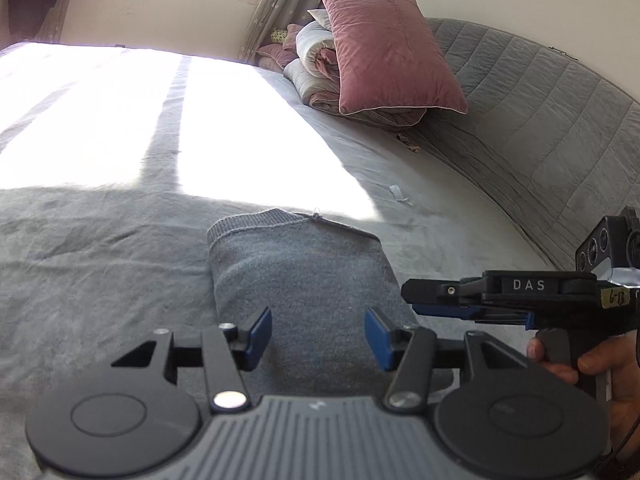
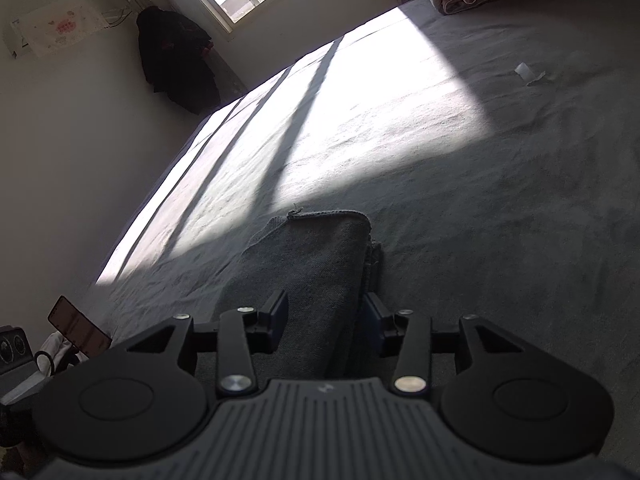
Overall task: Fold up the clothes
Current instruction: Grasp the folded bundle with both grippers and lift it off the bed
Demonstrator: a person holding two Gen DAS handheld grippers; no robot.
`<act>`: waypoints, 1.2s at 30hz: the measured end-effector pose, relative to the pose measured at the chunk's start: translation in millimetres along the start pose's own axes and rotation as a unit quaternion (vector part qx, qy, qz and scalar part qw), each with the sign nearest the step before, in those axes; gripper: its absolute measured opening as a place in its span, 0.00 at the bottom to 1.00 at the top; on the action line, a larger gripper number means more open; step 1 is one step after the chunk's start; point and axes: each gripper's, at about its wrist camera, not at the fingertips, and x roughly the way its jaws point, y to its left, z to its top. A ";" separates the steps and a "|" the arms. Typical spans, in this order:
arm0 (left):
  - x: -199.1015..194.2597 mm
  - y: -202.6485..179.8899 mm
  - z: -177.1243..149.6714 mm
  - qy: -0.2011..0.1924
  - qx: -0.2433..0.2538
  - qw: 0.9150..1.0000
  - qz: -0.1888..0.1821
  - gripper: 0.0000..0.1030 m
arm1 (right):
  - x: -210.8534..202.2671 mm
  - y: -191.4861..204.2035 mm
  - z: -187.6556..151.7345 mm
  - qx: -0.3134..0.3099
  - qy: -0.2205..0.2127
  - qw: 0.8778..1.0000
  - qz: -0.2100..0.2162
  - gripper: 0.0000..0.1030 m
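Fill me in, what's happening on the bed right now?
A person is folding clothes with a handheld gripper in each hand. A grey knit garment lies folded into a narrow stack on the grey bedspread. The left gripper and the right gripper both hover at its near end, jaws open, gripping nothing. A pink pillow sits on rolled bedding by the headboard.

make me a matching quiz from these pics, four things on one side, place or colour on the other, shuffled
Things:
1. pillow
2. folded sweater
3. scrap of paper
4. dark garment

Descriptions:
A. hanging in the room's corner by the window
B. pink, leaning on rolled bedding
C. white, alone on the bedspread
D. grey knit, lying just ahead of both grippers' fingers

Pairs: 1-B, 2-D, 3-C, 4-A
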 end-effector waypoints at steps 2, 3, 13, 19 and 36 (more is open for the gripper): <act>10.5 7.4 8.5 0.008 -0.011 1.000 0.021 0.56 | 2.2 -0.8 -2.4 0.009 0.012 1.000 0.002 0.46; 15.8 13.1 13.7 0.012 -0.025 0.999 0.024 0.60 | 2.5 -1.6 -3.5 0.014 0.017 1.000 0.006 0.48; 73.9 65.0 34.8 0.058 -0.171 0.983 -0.007 0.67 | 13.8 -9.4 -18.1 0.066 0.078 0.993 0.053 0.69; 92.9 89.6 25.2 0.036 -0.277 0.958 -0.060 0.67 | 36.8 -22.5 -28.5 0.123 0.108 0.983 0.089 0.71; 42.9 63.2 14.5 0.019 -0.245 0.969 0.032 0.30 | 6.1 -53.6 -5.9 0.190 0.079 0.972 0.115 0.28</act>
